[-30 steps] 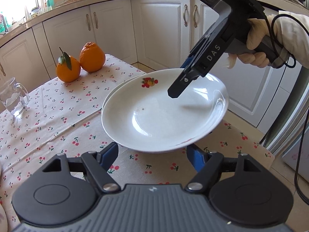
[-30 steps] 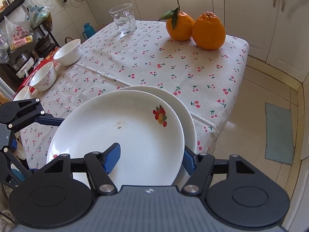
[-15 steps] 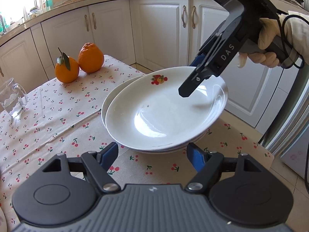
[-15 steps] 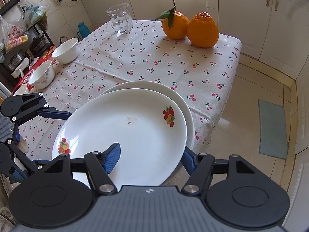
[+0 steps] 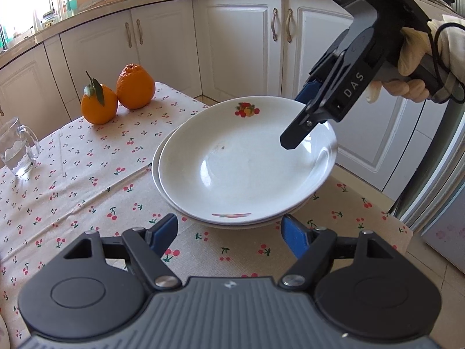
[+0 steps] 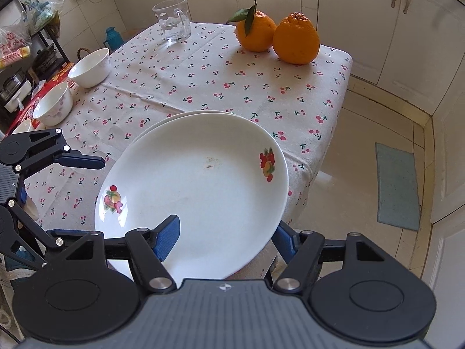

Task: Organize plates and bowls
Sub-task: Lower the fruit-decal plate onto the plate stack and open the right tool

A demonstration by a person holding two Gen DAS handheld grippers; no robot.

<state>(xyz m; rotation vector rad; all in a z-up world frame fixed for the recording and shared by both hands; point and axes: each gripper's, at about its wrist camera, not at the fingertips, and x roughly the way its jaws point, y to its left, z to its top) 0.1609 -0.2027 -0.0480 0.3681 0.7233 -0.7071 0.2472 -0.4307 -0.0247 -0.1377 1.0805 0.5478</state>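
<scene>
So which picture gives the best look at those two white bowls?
The right wrist view: both white bowls stand in plain sight on the table's far left edge, one nearer than the other. The left wrist view doesn't show them at all; it faces the stacked plates and oranges.

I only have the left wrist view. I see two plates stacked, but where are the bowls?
Observer: A plain white bowl stands near the table edge opposite the oranges.
Operator: Only one?
Observer: No, a flowered bowl sits beside it, not stacked.
Operator: Anything on the floor near the table?
Observer: A green mat lies on the tiles.
</scene>
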